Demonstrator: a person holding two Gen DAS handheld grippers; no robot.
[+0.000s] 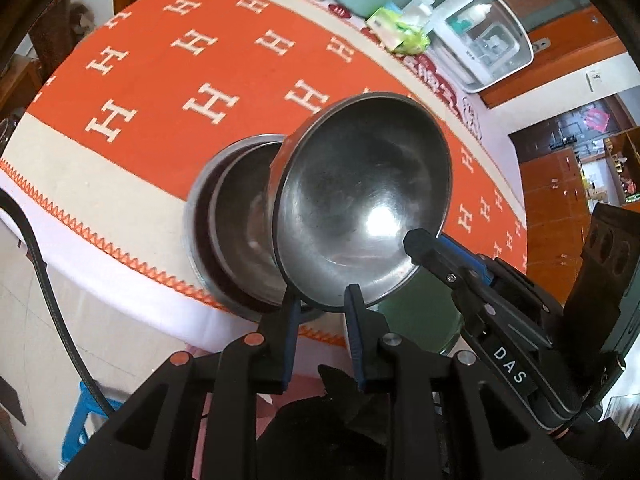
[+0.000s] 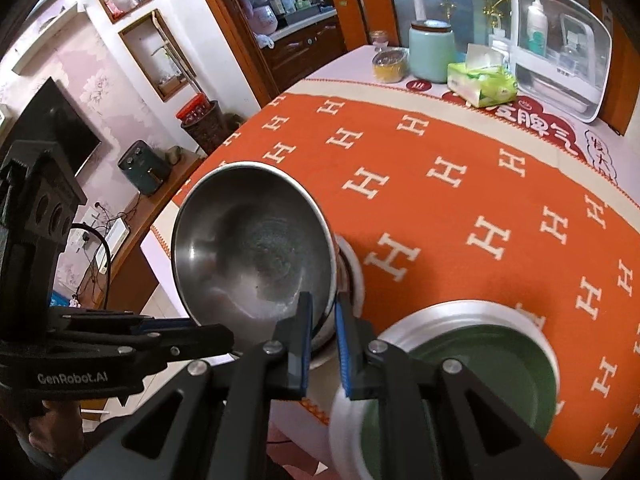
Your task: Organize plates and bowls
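Steel bowl (image 1: 360,200) is seen tilted in the left wrist view, its near rim pinched by the left gripper (image 1: 322,300), above a bowl stack (image 1: 232,224) at the edge of the orange tablecloth (image 1: 160,80). In the right wrist view, its rim is clamped by the right gripper (image 2: 322,312); a green dish (image 2: 480,368) lies beside.

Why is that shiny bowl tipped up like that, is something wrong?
The steel bowl is tilted steeply on edge rather than sitting flat, because the left gripper and right gripper both pinch its rim, jaws shut. It hangs over the stacked bowls at the table's edge. Nothing looks spilled or damaged.
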